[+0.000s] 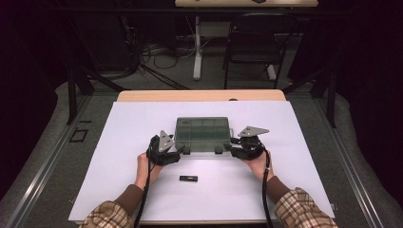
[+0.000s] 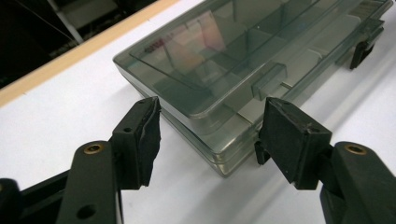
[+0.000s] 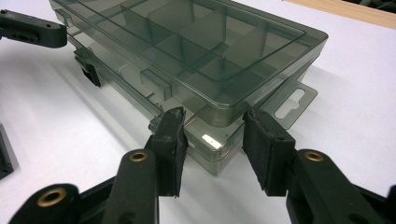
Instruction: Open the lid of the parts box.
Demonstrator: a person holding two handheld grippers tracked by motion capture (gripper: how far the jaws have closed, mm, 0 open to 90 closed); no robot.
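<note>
Smoky compartment box (image 1: 202, 134) lying flat at mid-counter (image 1: 133, 133), lid down, 2 dark latches (image 1: 218, 149) on its near edge. My left claw (image 1: 177, 151) stands wide astride the box's near-left corner; my right claw (image 1: 231, 146) gapes at the near-right corner, jaws either side of it, gripping nothing. Risk, as I judge it: closing on rounded, slick plastic corners may let the box skid or pivot across the white sheet; uneven lift could spring the lid. A small black object (image 1: 188, 178) lies nearby.
</note>
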